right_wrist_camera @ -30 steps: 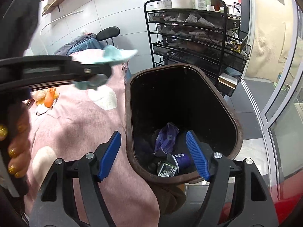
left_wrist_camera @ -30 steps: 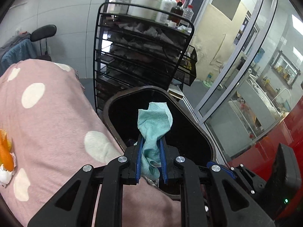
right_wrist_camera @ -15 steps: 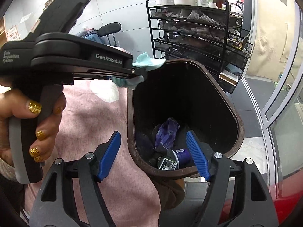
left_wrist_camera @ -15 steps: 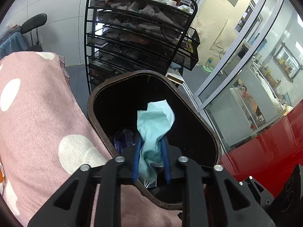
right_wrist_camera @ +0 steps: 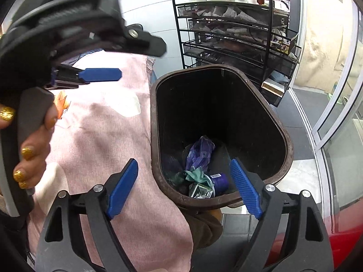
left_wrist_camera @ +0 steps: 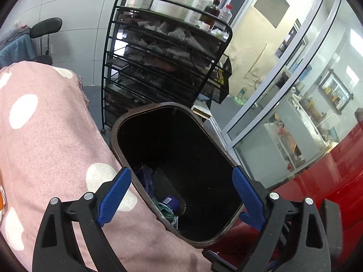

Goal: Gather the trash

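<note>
Crumpled teal paper towel (right_wrist_camera: 197, 175) lies at the bottom of the dark brown plastic trash bin (right_wrist_camera: 286, 136), ahead of and below both tools, beside a purple wrapper (right_wrist_camera: 199, 151) and a small can (right_wrist_camera: 219, 180). Drop step looks done. Left tool (left_wrist_camera: 181, 195) hovers over the bin mouth, spread wide, empty. Right tool (right_wrist_camera: 185, 184) likewise wide apart, holding nothing. Next move likely: swing left to the pink polka-dot worktop cloth (left_wrist_camera: 45, 136) for orange scraps (right_wrist_camera: 62, 105).
</note>
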